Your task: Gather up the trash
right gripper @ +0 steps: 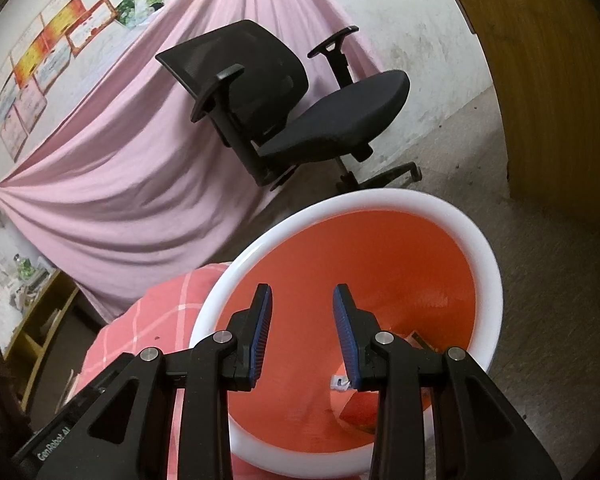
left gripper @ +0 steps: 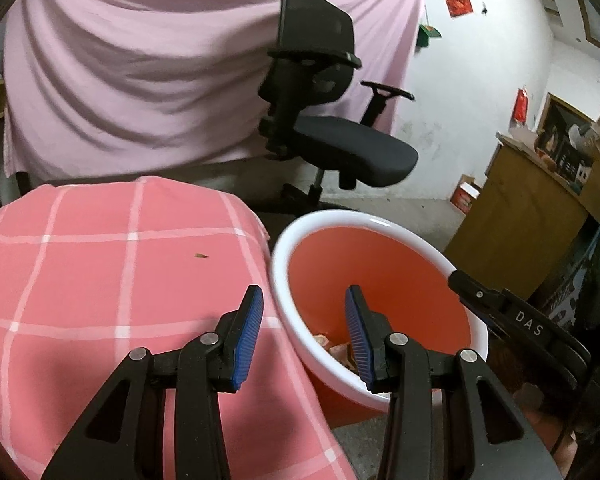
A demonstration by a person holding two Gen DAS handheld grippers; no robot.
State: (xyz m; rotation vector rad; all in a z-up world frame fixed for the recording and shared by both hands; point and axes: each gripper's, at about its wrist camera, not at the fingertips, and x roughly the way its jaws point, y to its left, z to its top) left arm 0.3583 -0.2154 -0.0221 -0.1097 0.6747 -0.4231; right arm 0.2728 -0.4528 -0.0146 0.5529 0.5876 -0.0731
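Observation:
An orange bin with a white rim (left gripper: 364, 220) (right gripper: 384, 196) stands against the right edge of a table under a pink checked cloth (left gripper: 100, 280) (right gripper: 160, 304). Several scraps of trash (left gripper: 334, 347) (right gripper: 358, 408) lie at its bottom. My left gripper (left gripper: 304, 292) hangs open over the near rim, one finger above the cloth and one above the bin, with nothing between them. My right gripper (right gripper: 302, 290) is open and empty above the bin's mouth. Its black body (left gripper: 532, 328) reaches over the bin's right rim. A small brown crumb (left gripper: 200, 256) lies on the cloth.
A black office chair (left gripper: 332, 136) (right gripper: 300, 112) stands just behind the bin, in front of a hanging pink sheet (left gripper: 140, 60) (right gripper: 140, 160). A wooden cabinet (left gripper: 524, 220) (right gripper: 552, 80) is to the right, on a grey concrete floor (right gripper: 480, 160). Low yellow shelves (right gripper: 40, 332) stand at the far left.

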